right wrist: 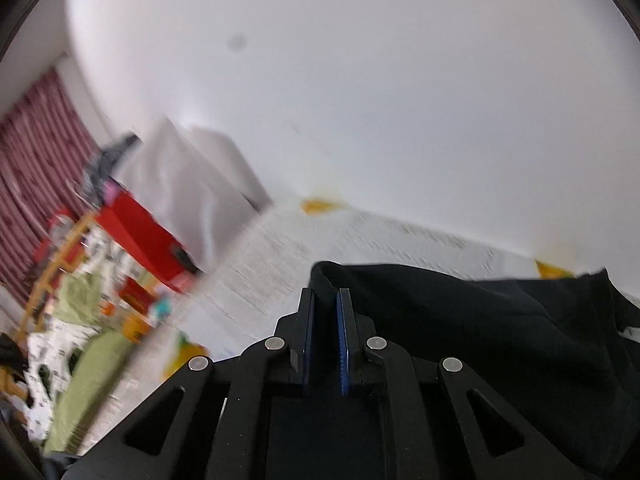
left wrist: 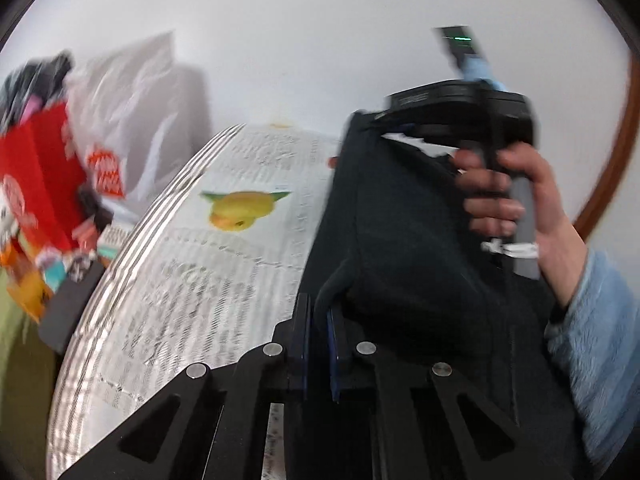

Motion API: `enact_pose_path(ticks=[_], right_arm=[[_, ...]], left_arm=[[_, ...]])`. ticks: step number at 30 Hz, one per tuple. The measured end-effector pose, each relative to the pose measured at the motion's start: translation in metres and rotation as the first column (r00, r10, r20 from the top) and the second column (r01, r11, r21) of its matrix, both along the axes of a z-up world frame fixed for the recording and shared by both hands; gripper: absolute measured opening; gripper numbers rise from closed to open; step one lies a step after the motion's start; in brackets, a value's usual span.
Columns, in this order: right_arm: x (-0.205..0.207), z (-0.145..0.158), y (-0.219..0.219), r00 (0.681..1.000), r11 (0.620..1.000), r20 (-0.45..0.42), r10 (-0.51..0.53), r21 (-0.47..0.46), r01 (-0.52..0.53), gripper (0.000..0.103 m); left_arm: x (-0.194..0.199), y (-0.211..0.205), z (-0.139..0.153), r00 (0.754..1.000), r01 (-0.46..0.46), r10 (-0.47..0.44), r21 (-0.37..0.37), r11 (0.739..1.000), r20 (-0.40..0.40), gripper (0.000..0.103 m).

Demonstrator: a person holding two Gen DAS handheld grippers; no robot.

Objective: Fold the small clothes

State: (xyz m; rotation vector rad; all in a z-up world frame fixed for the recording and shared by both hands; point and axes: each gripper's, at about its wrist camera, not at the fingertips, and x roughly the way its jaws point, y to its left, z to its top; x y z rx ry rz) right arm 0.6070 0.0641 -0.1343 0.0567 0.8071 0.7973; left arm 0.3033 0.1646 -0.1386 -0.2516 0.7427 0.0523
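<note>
A small black garment [left wrist: 400,232] hangs stretched in the air between my two grippers. My left gripper [left wrist: 319,312] is shut on one edge of it. In the left wrist view the right gripper's body [left wrist: 460,108] is held by a hand at the upper right, gripping the garment's other end. In the right wrist view my right gripper [right wrist: 326,300] is shut on the black garment [right wrist: 480,320], which drapes away to the right. Both views are motion-blurred.
Below lies a white patterned cloth with yellow fruit prints [left wrist: 192,240], also visible in the right wrist view [right wrist: 280,272]. A red box [left wrist: 36,176], a white plastic bag [left wrist: 132,92] and clutter stand at the left. A white wall is behind.
</note>
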Motion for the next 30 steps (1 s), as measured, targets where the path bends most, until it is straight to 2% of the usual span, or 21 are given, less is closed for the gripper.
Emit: enact_pose_path(ticks=[3, 9, 11, 13, 17, 19, 21, 23, 25, 28, 29, 30], right_arm=[[0.004, -0.009, 0.018, 1.0, 0.999, 0.018, -0.01, -0.033, 0.011, 0.01], [0.017, -0.051, 0.044, 0.998, 0.984, -0.01, -0.056, -0.169, 0.053, 0.013], [0.012, -0.044, 0.038, 0.998, 0.982, 0.006, -0.067, -0.178, 0.067, 0.015], [-0.003, -0.03, 0.022, 0.997, 0.983, 0.01, -0.072, -0.171, 0.072, 0.022], [-0.06, -0.002, -0.041, 0.983, 0.963, 0.138, -0.123, -0.223, 0.151, 0.029], [-0.093, 0.003, -0.092, 0.96, 0.93, 0.201, -0.193, -0.275, 0.245, 0.035], [-0.121, 0.003, -0.152, 0.922, 0.876, 0.251, -0.294, -0.316, 0.365, 0.036], [-0.138, -0.005, -0.204, 0.883, 0.811, 0.266, -0.387, -0.358, 0.464, 0.036], [-0.15, -0.017, -0.266, 0.836, 0.751, 0.225, -0.5, -0.368, 0.548, 0.036], [-0.157, -0.039, -0.331, 0.772, 0.679, 0.156, -0.616, -0.391, 0.621, 0.036], [-0.159, -0.046, -0.346, 0.752, 0.657, 0.137, -0.645, -0.403, 0.637, 0.035], [-0.163, -0.054, -0.364, 0.737, 0.654, 0.095, -0.669, -0.394, 0.645, 0.035]], left_arm=[[0.001, 0.011, -0.007, 0.999, -0.036, 0.034, -0.044, 0.998, -0.027, 0.007], [0.003, 0.013, -0.014, 0.998, -0.037, 0.034, -0.041, 0.998, -0.061, 0.007], [0.003, 0.011, -0.013, 0.997, -0.031, 0.029, -0.028, 0.999, -0.066, 0.008], [0.001, 0.011, -0.011, 0.997, -0.034, 0.033, -0.013, 0.999, -0.063, 0.01], [-0.004, 0.008, -0.005, 0.998, -0.029, 0.029, -0.009, 1.0, -0.05, 0.012], [-0.008, 0.006, 0.0, 0.999, -0.018, 0.018, -0.008, 1.0, -0.028, 0.015], [-0.013, 0.0, 0.006, 1.0, 0.005, -0.005, 0.001, 1.0, -0.003, 0.022], [-0.017, -0.006, 0.011, 1.0, 0.02, -0.021, 0.014, 1.0, 0.018, 0.027], [-0.02, -0.01, 0.015, 0.999, 0.041, -0.041, 0.02, 0.999, 0.019, 0.028], [-0.029, -0.02, 0.021, 0.996, 0.088, -0.088, 0.012, 0.996, -0.001, 0.028], [-0.033, -0.023, 0.023, 0.996, 0.094, -0.094, 0.009, 0.995, -0.003, 0.031], [-0.038, -0.027, 0.024, 0.995, 0.102, -0.102, 0.005, 0.995, -0.008, 0.037]])
